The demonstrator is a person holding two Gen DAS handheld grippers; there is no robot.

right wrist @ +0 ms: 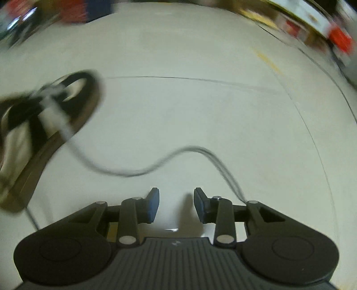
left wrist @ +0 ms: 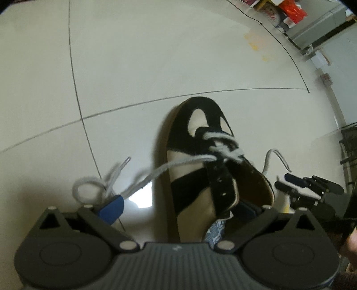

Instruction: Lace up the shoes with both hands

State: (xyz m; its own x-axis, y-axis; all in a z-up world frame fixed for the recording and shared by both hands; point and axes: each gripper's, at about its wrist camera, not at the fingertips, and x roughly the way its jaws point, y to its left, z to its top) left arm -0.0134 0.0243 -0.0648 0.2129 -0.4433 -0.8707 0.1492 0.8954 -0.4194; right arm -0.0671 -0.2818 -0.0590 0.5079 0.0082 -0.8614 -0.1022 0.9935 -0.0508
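A black and cream shoe (left wrist: pixel 196 160) lies on the floor, toe pointing away, with a grey lace (left wrist: pixel 223 147) crossed through its front eyelets. My left gripper (left wrist: pixel 178 207) is open wide, and the shoe's heel sits between its blue fingers (left wrist: pixel 111 207). One lace end (left wrist: pixel 93 185) loops beside the left finger. The other lace end (left wrist: pixel 270 156) rises on the right, near my right gripper (left wrist: pixel 290 184). In the blurred right wrist view the shoe (right wrist: pixel 44 116) is far left. The right gripper (right wrist: pixel 176 205) is open and empty, and the lace (right wrist: pixel 189 149) trails past its right finger's outer side.
The floor is pale tile (left wrist: pixel 156 55) with dark grout lines. Boxes, a red bag (left wrist: pixel 292 11) and a grey cabinet (left wrist: pixel 316 29) line the far right wall. A black wire rack (left wrist: pixel 349 142) stands at the right edge. A hand (left wrist: pixel 351 245) shows at the lower right.
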